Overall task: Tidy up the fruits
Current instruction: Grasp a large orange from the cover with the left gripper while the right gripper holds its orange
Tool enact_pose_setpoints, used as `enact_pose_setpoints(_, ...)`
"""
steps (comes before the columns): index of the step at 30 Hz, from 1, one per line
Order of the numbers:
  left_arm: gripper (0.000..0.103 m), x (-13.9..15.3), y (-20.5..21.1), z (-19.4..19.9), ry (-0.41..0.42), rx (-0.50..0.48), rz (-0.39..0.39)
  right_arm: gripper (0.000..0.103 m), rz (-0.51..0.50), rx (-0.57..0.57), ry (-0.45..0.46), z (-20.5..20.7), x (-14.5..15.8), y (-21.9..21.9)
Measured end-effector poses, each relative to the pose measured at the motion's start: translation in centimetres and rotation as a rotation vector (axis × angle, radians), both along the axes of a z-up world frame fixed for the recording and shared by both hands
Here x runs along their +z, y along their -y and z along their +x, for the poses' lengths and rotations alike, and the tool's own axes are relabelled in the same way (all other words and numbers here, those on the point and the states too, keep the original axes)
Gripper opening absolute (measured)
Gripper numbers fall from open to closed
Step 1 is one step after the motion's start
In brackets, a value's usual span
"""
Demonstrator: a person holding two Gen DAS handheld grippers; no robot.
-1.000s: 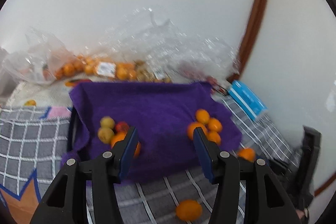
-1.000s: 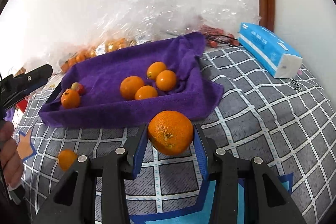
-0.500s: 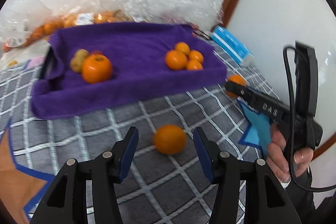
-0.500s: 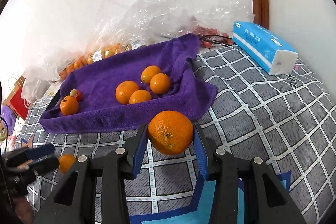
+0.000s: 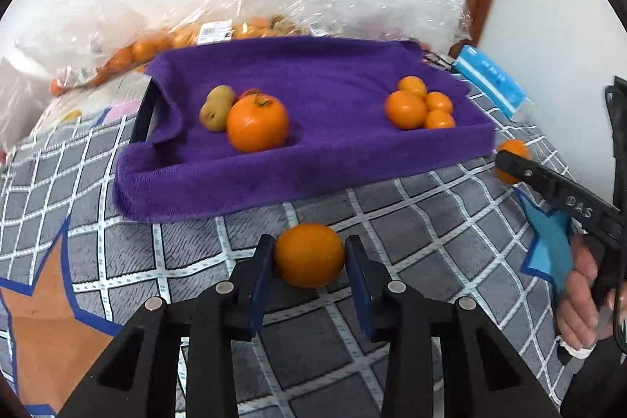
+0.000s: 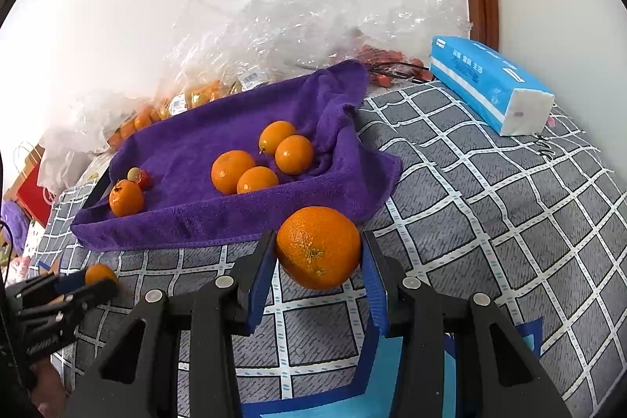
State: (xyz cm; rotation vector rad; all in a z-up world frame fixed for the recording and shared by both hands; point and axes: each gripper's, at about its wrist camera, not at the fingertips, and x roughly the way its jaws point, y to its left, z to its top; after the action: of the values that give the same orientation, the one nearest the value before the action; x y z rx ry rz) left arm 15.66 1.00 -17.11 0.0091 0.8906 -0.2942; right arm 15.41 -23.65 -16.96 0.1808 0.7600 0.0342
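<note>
"DAS" on the right gripper arm, tissue pack print illegible

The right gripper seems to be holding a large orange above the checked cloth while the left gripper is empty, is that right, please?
Not quite: the left gripper is not empty. The left wrist view shows a small orange between its fingers. The right gripper does hold the large orange above the checked cloth.

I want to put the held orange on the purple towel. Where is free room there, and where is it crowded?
The middle of the purple towel is bare, between the four small oranges on the right and the big orange at the left end. Both those ends are crowded. The right gripper holds the orange.
</note>
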Motion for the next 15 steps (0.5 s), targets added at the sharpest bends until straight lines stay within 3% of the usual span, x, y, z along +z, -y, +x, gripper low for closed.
enact_pose_setpoints(7, 0.034, 0.0, -0.3, 0.2, -0.008, 0.001, -0.024, 0.042, 0.006, 0.016, 0.000, 0.1, -0.1, -0.1)
enact_pose_setpoints(11, 0.034, -0.1, -1.4, 0.3, -0.014, 0.011, -0.134, 0.042, 0.003, 0.032, 0.009, -0.1, 0.0, -0.3)
enact_pose_setpoints(15, 0.034, 0.6, -2.0, -0.5, 0.043, 0.034, -0.160, 0.042, -0.009, 0.041, 0.027, -0.4, 0.2, -0.7)
